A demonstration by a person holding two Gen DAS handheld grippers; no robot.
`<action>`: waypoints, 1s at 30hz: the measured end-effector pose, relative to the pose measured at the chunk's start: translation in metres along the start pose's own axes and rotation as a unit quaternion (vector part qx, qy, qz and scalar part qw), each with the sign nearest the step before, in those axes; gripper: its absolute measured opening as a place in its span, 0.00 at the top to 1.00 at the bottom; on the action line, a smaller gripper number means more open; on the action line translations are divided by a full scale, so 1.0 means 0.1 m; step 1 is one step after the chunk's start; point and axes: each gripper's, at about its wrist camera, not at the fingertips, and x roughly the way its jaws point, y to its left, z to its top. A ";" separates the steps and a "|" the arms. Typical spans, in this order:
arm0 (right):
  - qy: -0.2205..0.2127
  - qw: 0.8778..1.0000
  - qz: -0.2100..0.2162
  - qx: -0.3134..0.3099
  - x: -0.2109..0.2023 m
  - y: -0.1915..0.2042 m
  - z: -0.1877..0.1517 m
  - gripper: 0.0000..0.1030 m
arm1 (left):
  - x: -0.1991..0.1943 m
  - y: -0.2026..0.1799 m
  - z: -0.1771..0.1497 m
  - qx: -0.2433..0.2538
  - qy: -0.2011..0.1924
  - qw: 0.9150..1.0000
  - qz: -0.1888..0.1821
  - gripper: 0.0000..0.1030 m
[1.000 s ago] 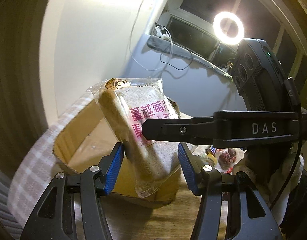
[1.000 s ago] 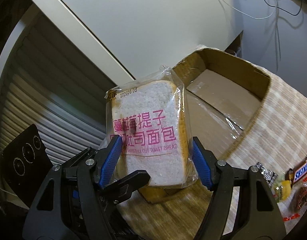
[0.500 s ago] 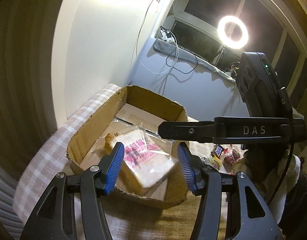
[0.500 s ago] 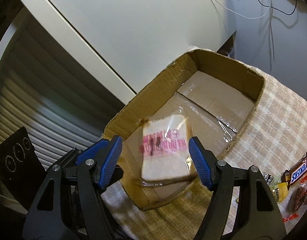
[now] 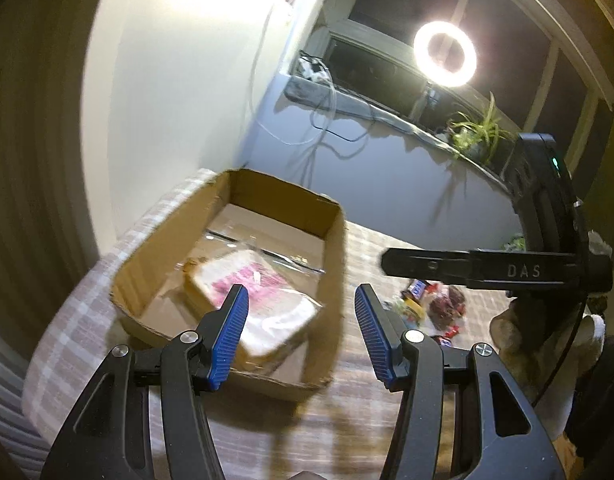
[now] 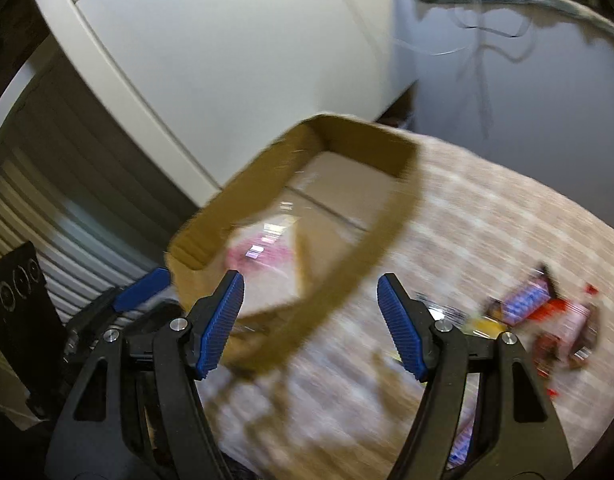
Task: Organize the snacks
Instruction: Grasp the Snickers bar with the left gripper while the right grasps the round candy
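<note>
A bagged slice of toast bread with pink print [image 5: 263, 300] lies flat in the open cardboard box [image 5: 335, 264] on the checked tablecloth; it shows blurred in the right wrist view [image 6: 263, 252], inside the box [image 6: 371, 256]. My left gripper [image 5: 301, 332] is open and empty above the box's near right corner. My right gripper [image 6: 309, 320] is open and empty, above the box's near wall. The right gripper's arm also shows in the left wrist view [image 5: 479, 270].
Several wrapped snacks [image 5: 431, 308] lie on the checked tablecloth [image 5: 371, 412] right of the box, and also show in the right wrist view [image 6: 543, 316]. A white cabinet [image 5: 179, 92] stands behind the box. A ring light [image 5: 445, 54] glows by the window.
The toast bag, held up between the grippers a second ago, dropped into the box. Both grippers have since swung right and back, toward the loose snacks; the right view is motion-blurred.
</note>
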 end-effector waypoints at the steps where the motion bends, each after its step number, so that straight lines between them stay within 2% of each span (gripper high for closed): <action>1: -0.006 1.000 -0.011 0.003 -0.07 -0.08 -0.04 0.30 | 0.01 -0.04 -0.01 0.003 0.003 1.000 -0.003 0.47; 3: -0.024 0.999 -0.033 0.021 -0.28 -0.32 -0.15 0.29 | 0.05 -0.12 -0.04 0.008 0.008 1.000 -0.012 0.47; 6: -0.040 0.996 -0.059 0.054 -0.54 -0.66 -0.27 0.12 | 0.12 -0.27 -0.10 0.020 0.022 0.999 -0.028 0.47; 9: -0.037 0.993 -0.091 0.071 -0.71 -0.95 -0.40 0.11 | 0.20 -0.44 -0.17 0.031 0.036 0.998 -0.046 0.47; 12: -0.034 0.990 -0.098 0.091 -0.81 -1.15 -0.54 0.11 | 0.31 -0.62 -0.26 0.042 0.056 0.996 -0.063 0.47; 18: -0.015 0.991 -0.106 0.077 -0.84 -1.22 -0.90 0.11 | 0.49 -0.93 -0.45 0.063 0.093 0.990 -0.090 0.47; 20: -0.005 0.993 -0.097 0.068 -0.80 -1.20 -1.00 0.14 | 0.56 -1.02 -0.50 0.067 0.106 0.987 -0.099 0.47; 22: 0.005 0.994 -0.088 0.062 -0.75 -1.17 -1.08 0.22 | 0.63 -1.11 -0.53 0.072 0.115 0.985 -0.106 0.48; 25: 0.019 0.995 -0.076 0.059 -0.68 -1.18 -1.17 0.30 | 0.72 -1.23 -0.58 0.082 0.131 0.981 -0.117 0.58; 28: 0.031 0.995 -0.072 0.061 -0.57 -1.17 -1.25 0.42 | 0.81 -1.35 -0.63 0.097 0.145 0.977 -0.123 0.62; 30: 0.037 0.995 -0.068 0.063 -0.51 -1.19 -1.30 0.44 | 0.89 -1.43 -0.65 0.106 0.155 0.975 -0.122 0.65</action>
